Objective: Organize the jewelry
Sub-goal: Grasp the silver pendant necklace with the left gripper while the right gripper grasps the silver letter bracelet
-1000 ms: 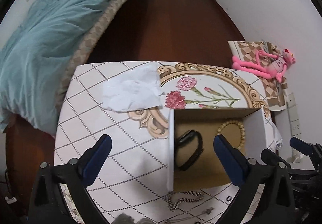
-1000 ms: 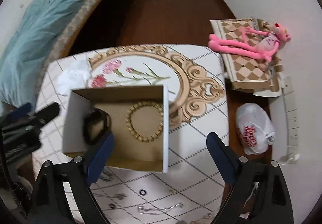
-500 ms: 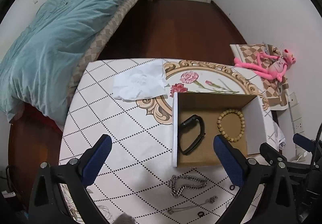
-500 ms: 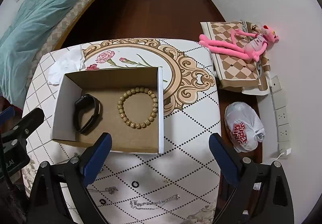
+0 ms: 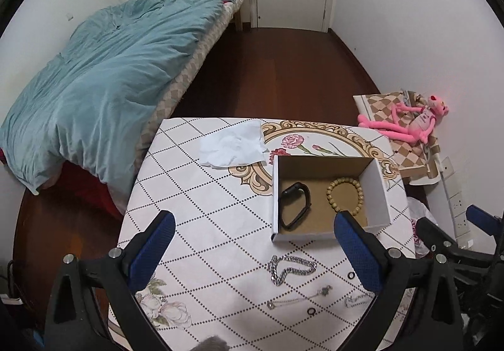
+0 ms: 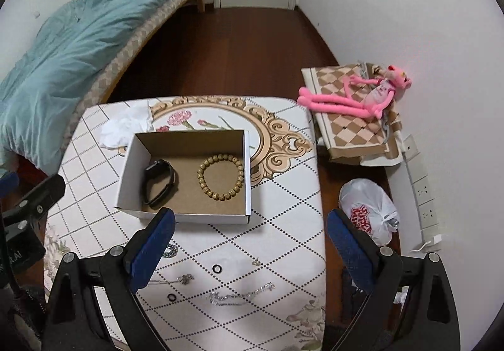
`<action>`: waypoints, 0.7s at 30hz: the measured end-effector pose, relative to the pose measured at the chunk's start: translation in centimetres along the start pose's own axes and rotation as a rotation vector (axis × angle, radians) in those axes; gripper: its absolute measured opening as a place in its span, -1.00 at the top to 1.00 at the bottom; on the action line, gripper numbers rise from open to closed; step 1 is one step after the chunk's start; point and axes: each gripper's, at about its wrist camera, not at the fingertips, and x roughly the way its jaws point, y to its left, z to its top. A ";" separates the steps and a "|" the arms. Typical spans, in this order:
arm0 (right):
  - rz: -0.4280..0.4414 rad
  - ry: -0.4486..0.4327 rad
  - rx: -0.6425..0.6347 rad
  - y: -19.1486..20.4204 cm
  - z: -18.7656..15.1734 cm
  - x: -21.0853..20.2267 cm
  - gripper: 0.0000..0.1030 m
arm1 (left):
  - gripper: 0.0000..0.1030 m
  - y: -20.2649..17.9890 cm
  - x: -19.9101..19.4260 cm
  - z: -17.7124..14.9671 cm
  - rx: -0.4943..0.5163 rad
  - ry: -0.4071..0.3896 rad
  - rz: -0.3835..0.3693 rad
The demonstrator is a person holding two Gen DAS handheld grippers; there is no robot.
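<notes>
Matt cardboard box (image 6: 186, 215), wooden-bead bracelet (image 6: 220, 173), shiny metal chain (image 5: 291, 269), crumpled paper (image 5: 233, 147), glossy wood floor (image 5: 267, 67)

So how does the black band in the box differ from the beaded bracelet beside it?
The black smooth wristband is one dark continuous strap, squashed into an elongated loop; the tan wooden-bead bracelet is separate round beads forming a near-perfect circle. Both lie flat inside the open cardboard box, apart from each other.

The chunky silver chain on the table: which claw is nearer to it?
Left. The left claw hangs open almost directly over the chain, just in front of the box. The right claw, also open, is off to the chain's right.
</notes>
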 end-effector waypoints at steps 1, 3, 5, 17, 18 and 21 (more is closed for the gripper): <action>0.001 -0.010 0.001 0.0 -0.2 -0.7 -0.91 | -1.00 0.0 -0.4 -0.1 0.002 -0.006 0.001; 0.006 -0.028 0.003 0.0 -0.5 -1.8 -0.91 | -1.00 0.2 -1.2 -0.4 0.000 -0.018 0.000; 0.017 -0.043 0.006 0.0 -0.6 -2.9 -0.91 | -1.00 0.4 -1.8 -0.7 -0.007 -0.024 -0.003; 0.064 0.062 0.125 -2.0 -6.5 -0.2 -0.91 | -1.00 1.5 1.6 -6.3 -0.013 0.082 0.025; 0.065 0.089 0.146 -2.5 -7.3 0.8 -0.91 | -1.00 1.5 2.5 -7.1 -0.010 0.106 0.025; 0.060 0.155 0.196 -3.9 -9.7 3.5 -0.91 | -0.99 1.5 4.9 -9.4 0.000 0.168 0.024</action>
